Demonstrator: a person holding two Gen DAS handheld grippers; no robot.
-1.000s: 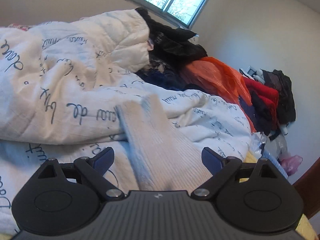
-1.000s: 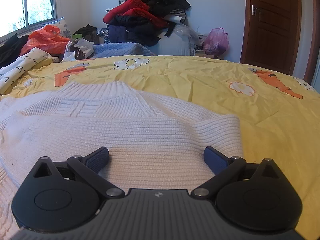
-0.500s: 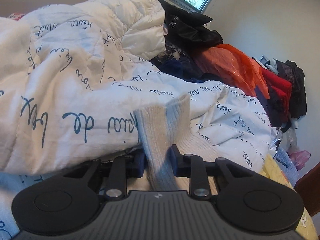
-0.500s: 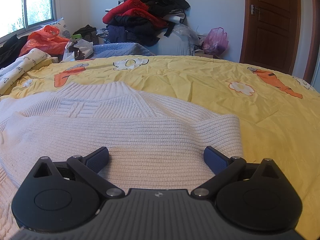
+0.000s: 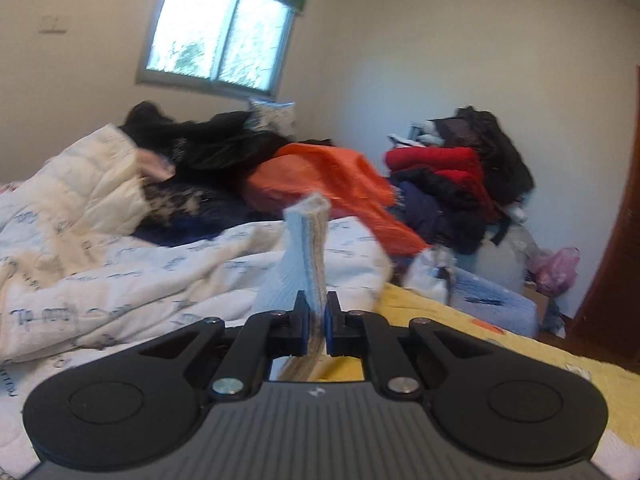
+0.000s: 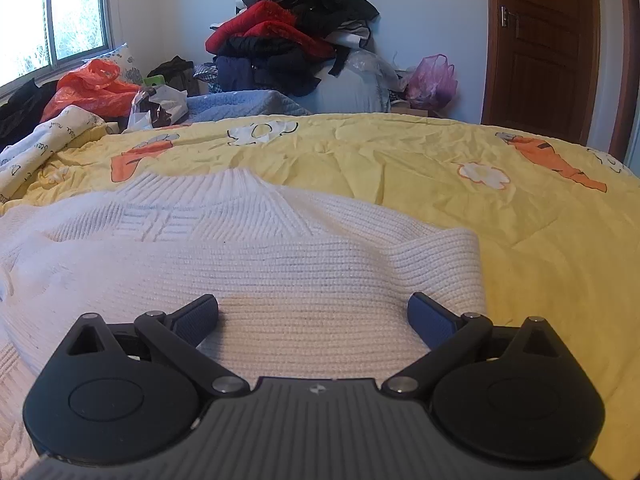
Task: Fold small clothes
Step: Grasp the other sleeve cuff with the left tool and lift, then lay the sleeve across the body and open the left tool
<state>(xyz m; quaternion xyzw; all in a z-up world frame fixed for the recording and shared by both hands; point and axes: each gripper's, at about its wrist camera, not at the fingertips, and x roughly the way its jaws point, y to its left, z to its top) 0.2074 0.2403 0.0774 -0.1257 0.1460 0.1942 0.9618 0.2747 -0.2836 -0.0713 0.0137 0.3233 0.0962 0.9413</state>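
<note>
White knitted sweater (image 6: 248, 264), spread flat on the yellow bed (image 6: 460, 200): cuff (image 5: 308, 256) is pinched upright in the shut left gripper (image 5: 317, 330) for folding, right gripper (image 6: 314, 320) held wide open, empty, above it.

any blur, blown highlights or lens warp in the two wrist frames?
Left wrist: motion blur smears the quilt and clothes pile; the window is blown out; the left claw, shut on a sweater fold, stays sharp. Right wrist: crisp on the sweater; fisheye bows the door.
</note>
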